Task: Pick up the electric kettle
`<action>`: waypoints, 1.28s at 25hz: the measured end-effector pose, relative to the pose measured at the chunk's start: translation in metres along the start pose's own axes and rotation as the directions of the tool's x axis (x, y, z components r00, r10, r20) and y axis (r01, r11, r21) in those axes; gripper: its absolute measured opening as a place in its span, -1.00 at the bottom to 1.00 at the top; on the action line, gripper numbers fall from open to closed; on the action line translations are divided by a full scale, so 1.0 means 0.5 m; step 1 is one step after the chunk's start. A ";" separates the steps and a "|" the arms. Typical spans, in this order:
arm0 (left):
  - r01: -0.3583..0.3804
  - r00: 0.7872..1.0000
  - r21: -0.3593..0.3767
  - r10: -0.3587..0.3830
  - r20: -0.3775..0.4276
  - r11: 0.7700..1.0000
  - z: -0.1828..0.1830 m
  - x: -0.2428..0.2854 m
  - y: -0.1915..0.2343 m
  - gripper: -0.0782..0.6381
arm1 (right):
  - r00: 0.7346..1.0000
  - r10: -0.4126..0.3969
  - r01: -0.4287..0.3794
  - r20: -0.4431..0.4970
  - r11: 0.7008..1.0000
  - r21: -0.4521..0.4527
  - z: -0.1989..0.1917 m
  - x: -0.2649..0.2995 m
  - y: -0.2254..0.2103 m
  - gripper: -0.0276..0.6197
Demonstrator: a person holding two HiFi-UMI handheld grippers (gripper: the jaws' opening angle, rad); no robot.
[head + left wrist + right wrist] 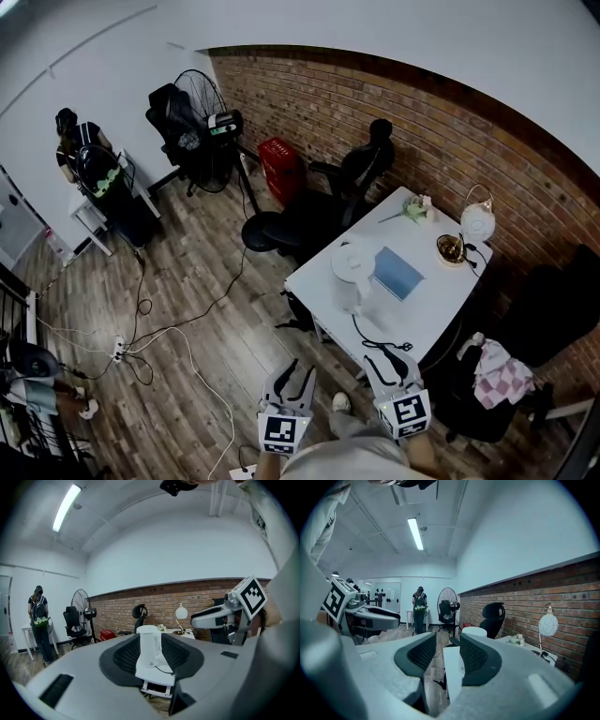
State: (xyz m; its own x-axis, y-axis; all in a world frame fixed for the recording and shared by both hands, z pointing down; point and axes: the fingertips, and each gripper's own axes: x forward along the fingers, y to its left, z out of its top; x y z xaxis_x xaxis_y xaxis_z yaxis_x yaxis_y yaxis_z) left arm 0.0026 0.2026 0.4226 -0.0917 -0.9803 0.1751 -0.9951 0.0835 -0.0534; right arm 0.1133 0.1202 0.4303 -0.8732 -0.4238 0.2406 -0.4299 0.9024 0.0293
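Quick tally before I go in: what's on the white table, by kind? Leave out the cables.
electric kettle: 1
blue book: 1
globe table lamp: 1
bunch of flowers: 1
Total: 4

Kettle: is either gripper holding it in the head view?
No, the kettle stands on the white table, and the left gripper and right gripper both hang well short of it.
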 end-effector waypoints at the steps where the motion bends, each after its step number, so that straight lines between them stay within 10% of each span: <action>1: -0.001 1.000 -0.003 0.001 -0.008 1.000 -0.001 0.011 0.003 -0.38 | 1.000 0.001 -0.001 -0.002 1.000 0.002 0.000 0.010 -0.009 -0.44; 32: -0.015 0.995 -0.017 0.013 -0.094 1.000 -0.008 0.316 0.098 -0.33 | 0.999 0.040 -0.039 -0.037 0.999 0.005 0.005 0.268 -0.211 -0.44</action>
State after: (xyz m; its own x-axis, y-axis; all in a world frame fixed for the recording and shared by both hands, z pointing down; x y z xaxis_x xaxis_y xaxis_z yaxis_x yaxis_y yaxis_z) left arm -0.0609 0.0524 0.4515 -0.1077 -0.9578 0.2664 -0.9941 0.1009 -0.0394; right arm 0.0409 -0.0320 0.4571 -0.8806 -0.3846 0.2770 -0.3962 0.9180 0.0150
